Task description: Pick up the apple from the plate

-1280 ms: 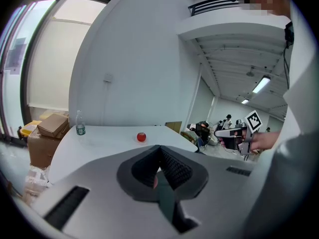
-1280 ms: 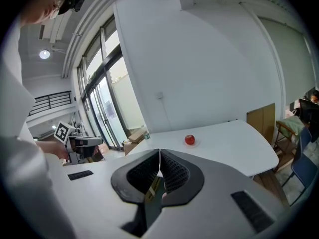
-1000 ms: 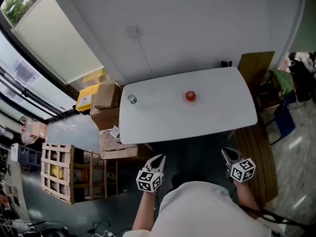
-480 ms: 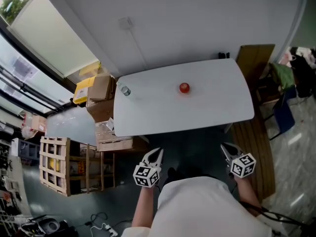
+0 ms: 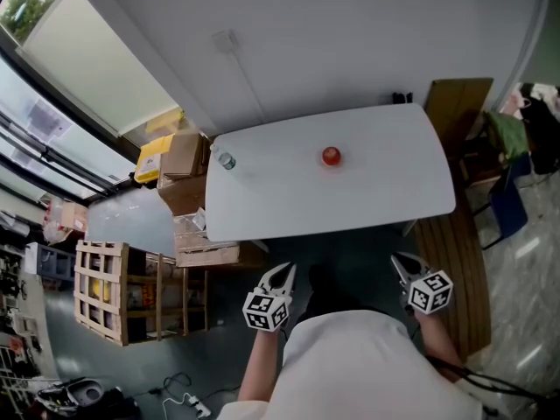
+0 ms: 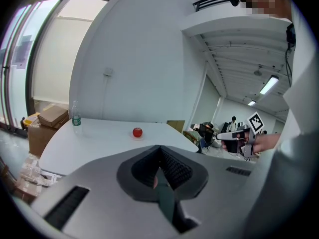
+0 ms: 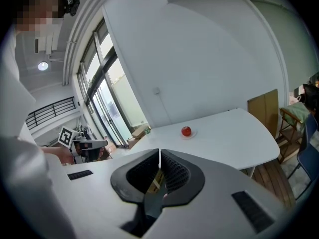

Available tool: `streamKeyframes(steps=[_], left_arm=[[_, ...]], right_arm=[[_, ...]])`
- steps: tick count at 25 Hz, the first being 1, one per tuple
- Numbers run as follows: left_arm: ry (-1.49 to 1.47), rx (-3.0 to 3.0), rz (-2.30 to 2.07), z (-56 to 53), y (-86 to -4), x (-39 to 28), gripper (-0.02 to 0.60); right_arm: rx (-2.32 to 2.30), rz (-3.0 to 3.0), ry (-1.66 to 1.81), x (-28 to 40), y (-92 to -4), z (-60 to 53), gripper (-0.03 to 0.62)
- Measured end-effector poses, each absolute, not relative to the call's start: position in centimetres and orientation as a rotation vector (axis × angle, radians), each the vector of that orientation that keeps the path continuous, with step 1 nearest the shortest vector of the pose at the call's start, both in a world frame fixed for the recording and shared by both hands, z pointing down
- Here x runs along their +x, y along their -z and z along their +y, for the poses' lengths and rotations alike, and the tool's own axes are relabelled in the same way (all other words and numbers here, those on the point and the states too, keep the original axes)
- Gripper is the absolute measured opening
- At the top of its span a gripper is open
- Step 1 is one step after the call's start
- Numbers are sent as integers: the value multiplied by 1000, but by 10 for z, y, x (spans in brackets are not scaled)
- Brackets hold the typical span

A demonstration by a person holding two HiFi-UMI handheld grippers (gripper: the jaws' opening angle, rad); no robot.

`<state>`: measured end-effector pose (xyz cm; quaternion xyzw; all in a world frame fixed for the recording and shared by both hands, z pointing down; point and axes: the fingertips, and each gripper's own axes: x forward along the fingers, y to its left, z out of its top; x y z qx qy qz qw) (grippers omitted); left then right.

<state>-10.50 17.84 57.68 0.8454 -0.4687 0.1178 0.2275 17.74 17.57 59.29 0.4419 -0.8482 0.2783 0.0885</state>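
Head view | round red apple (image 5: pixel 331 156) on white table (image 5: pixel 262 208) | left gripper (image 5: pixel 282 270), right gripper (image 5: pixel 401 263) short of table, jaws pressed together, empty

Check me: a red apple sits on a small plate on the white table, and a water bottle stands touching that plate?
No. The water bottle stands well apart from the plate, near the far left corner of the white table, as the head view shows. The red apple does sit on the plate.

Open tabletop (image 5: pixel 289 201) before apple (image 5: pixel 331 156); bottle (image 5: pixel 227 161) well left.
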Motion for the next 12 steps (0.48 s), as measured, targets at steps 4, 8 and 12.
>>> streamKeyframes(steps=[4,8,12], left_arm=[[-335,2331,-1287,165,-578,-108,2],[-351,2347,-1274,143,-579,-112,2],[-373,2369,-1243,118,-577,-114,2]], right_arm=[[1322,-2520,-827,175,-593,163,37],[1347,-2513,-823,173,-590,144,37],[1374,-2502,-824,167,-586,124,37]])
